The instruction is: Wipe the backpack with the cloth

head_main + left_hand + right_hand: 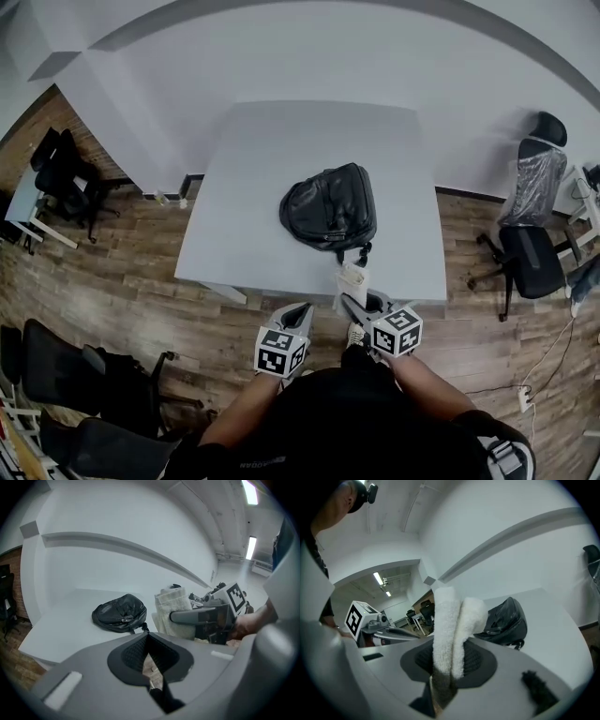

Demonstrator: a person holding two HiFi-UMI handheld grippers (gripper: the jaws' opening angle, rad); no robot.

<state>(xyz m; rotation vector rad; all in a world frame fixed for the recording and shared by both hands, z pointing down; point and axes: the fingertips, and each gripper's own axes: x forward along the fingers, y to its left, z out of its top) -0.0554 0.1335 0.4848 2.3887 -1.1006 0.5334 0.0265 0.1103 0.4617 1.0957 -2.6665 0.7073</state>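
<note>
The right gripper (447, 670) has its jaws clamped on a folded white cloth (451, 620) that stands up out of them. The left gripper (151, 670), at its 9 o'clock, is closed to a thin slit with nothing in it. Both hover at the near edge of the table (281, 150), with the black backpack (330, 208) lying mid-table at about 12 o'clock, well apart from the cloth. To wipe well, the person should probably carry the cloth forward, lay its free fold flat on the bag, and steady the bag with the left gripper.
</note>
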